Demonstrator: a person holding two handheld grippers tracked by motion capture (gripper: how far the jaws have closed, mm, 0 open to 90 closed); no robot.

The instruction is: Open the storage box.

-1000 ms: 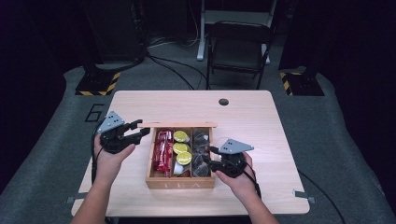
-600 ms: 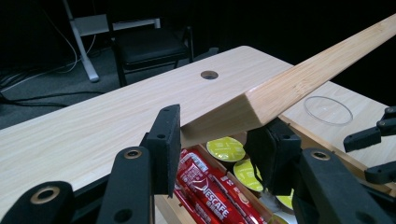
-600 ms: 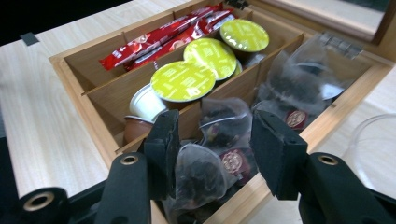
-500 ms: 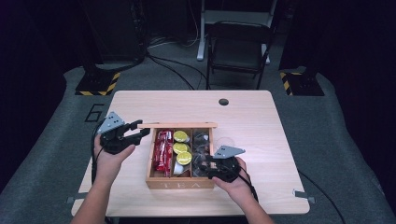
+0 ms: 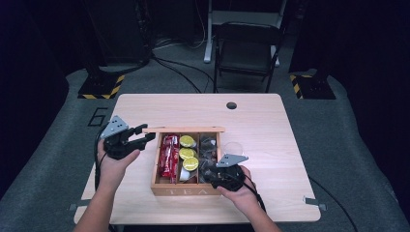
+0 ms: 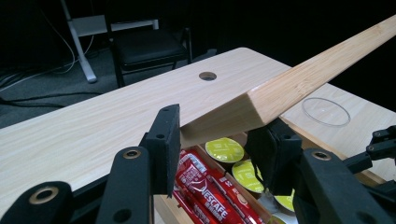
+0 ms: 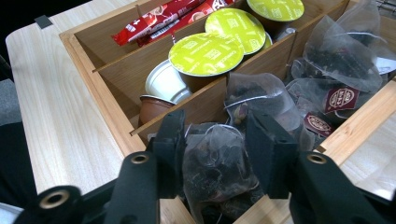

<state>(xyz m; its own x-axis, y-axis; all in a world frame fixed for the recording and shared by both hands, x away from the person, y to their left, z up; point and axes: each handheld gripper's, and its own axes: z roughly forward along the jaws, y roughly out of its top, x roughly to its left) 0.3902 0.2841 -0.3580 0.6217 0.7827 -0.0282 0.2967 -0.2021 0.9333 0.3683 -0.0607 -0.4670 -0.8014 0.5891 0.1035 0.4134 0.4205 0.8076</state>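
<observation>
The left tool (image 6: 219,140) clamps the raised wooden lid (image 6: 299,79) of the tea box (image 5: 176,187) on the counter (image 5: 270,125). The right tool (image 7: 215,140), jaws just closing, straddles a tea bag (image 7: 215,172) in the box's right compartment.

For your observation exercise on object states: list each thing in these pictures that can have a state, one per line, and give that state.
Tea box: open.
Lid: raised, held up at one end.
Left gripper: shut on the lid.
Right gripper: jaws just been closing, either side of a tea bag; grip not certain.
Tea bag: sealed, lying in the box's end compartment.
Green-topped pods: sealed, in the middle compartment.
Red sachets: sealed, lying flat.
</observation>
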